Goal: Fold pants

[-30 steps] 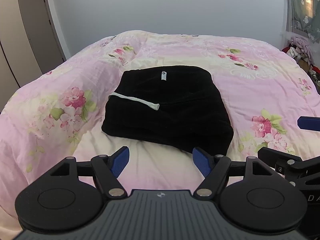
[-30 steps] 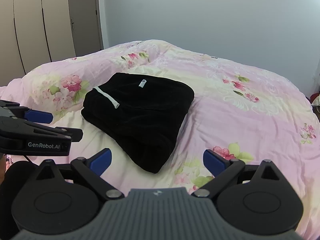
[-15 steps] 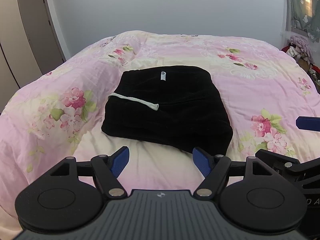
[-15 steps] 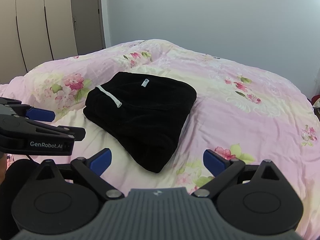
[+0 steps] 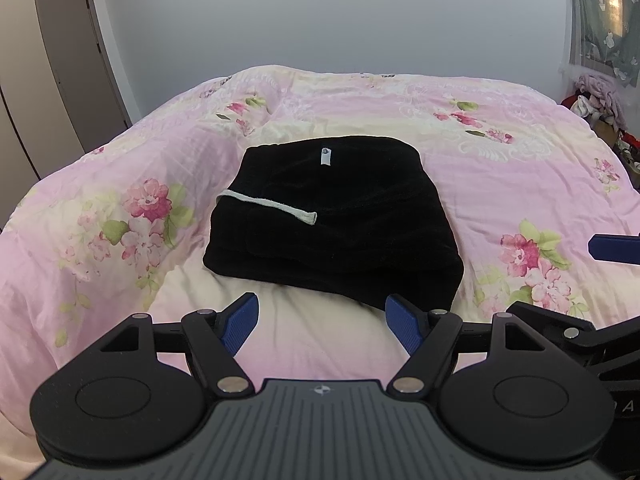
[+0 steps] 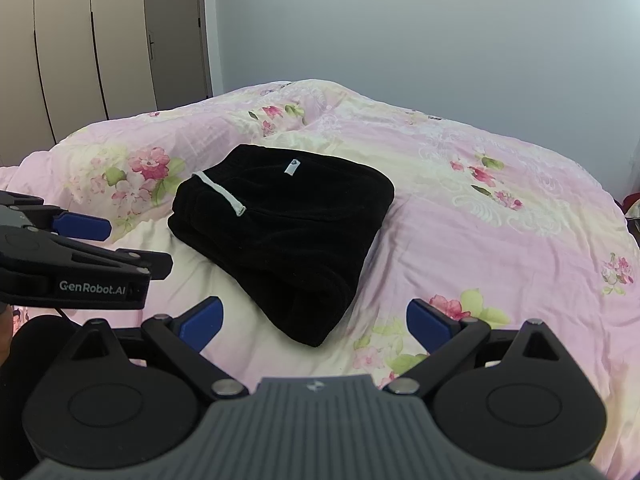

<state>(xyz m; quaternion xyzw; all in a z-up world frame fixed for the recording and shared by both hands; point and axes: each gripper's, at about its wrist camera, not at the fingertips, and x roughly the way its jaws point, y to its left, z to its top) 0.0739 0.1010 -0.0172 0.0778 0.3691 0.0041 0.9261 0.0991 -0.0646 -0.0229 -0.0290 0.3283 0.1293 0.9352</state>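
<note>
We see the black pants [image 5: 336,216] lying folded in a compact pile on the floral bedspread [image 5: 500,184]. Our left gripper [image 5: 322,322] and our right gripper [image 6: 314,322] both hover near it, jaws wide apart, holding nothing.

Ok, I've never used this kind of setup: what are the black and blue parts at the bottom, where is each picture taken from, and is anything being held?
Each picture comes from a camera on a hand-held tool, looking forward along its two blue-tipped fingers. One view shows the left tool, the other the right tool. Both stand open and hold nothing. The black part marked GenRobot.AI at the right view's left edge is the left tool seen from the side. Ahead, a folded pair of black pants lies on a pink floral bedcover, with a white drawstring on top.
</note>
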